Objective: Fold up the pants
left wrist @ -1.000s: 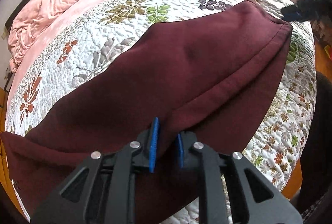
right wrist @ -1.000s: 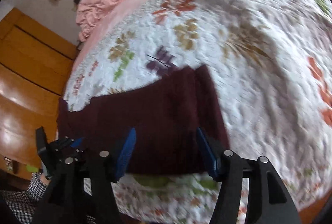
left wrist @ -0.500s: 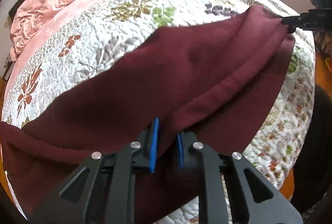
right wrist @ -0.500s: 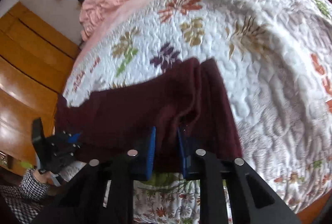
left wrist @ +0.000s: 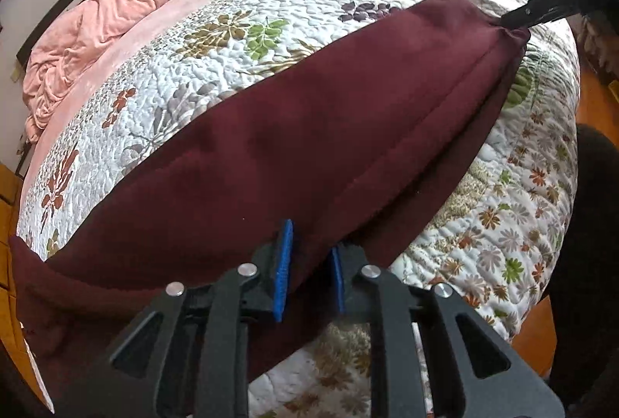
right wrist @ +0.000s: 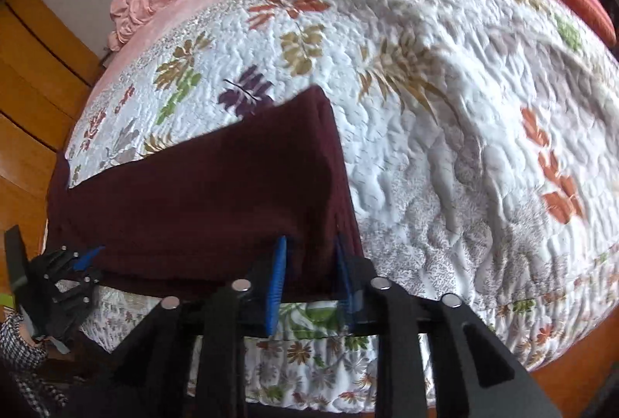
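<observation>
Both grippers, left gripper (left wrist: 307,265) & right gripper (right wrist: 309,277), clamped on near edge of pants (left wrist: 309,124), w/ cloth stretched taut btwn them over quilt (left wrist: 216,43) for a flat fold.

Bare quilt (right wrist: 445,155) lies open beyond the pants (right wrist: 201,193); pink duvet (left wrist: 127,8) bunched far off.

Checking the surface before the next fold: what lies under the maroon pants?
The maroon pants lie on a floral quilt, which shows all around them. Whatever sits directly beneath the fabric is covered.
</observation>
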A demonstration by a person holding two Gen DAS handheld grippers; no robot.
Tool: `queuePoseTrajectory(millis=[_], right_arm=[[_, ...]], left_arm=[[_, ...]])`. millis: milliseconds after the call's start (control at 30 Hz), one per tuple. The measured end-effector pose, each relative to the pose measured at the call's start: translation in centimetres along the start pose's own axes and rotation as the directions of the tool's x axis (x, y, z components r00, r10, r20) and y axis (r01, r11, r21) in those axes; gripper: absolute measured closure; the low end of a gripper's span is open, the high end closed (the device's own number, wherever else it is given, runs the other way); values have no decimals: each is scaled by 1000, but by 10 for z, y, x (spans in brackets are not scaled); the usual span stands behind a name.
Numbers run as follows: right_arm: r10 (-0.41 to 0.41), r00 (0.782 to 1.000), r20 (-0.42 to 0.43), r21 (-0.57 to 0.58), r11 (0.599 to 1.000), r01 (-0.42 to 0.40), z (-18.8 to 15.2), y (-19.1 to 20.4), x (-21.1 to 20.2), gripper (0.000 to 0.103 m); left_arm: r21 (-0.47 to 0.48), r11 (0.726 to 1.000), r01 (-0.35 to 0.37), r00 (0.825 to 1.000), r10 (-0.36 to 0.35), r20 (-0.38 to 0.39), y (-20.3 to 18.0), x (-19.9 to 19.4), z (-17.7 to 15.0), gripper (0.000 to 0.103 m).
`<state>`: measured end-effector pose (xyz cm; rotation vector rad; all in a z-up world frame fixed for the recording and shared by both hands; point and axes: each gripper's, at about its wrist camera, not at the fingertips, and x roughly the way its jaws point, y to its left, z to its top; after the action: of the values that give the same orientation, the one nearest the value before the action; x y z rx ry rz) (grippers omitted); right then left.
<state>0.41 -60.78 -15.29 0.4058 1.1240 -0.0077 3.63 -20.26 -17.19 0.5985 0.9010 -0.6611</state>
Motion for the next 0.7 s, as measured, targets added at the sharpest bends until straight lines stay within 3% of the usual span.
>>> queuePoseTrajectory(millis=[33, 100, 233, 367, 467, 533, 600, 700], right_arm=[[-31, 1000, 3, 1, 1000, 31, 2, 2, -7, 61], [-72, 996, 43, -6, 997, 72, 5, 8, -24, 60], [91, 989, 118, -51, 995, -86, 14, 49, -51, 60], [276, 961, 20, -92, 957, -274, 23, 116, -13, 60], [262, 960, -96, -82, 959, -270, 15, 149, 34, 61], [204, 956, -211, -69, 972, -223, 0, 154, 68, 60], [166, 967, -194, -101, 977, -188, -13, 155, 76, 59], [149, 971, -185, -123, 977, -173, -16, 159, 71, 59]], left_arm=[[-12, 1000, 11, 1000, -11, -2, 3, 0, 1, 85], [-42, 999, 34, 999, -34, -3, 7, 0, 1, 85], [-58, 997, 47, 999, -46, 9, 10, 1, 1, 83], [-80, 995, 55, 998, -53, 22, 10, -1, -1, 83], [-106, 992, 73, 997, -70, 24, 14, -3, -2, 81], [-115, 989, 94, 996, -93, 8, 18, -7, -1, 78], [-129, 985, 112, 994, -114, -3, 24, -20, 0, 74], [-231, 965, 128, 992, -126, 22, 49, -51, -4, 23]])
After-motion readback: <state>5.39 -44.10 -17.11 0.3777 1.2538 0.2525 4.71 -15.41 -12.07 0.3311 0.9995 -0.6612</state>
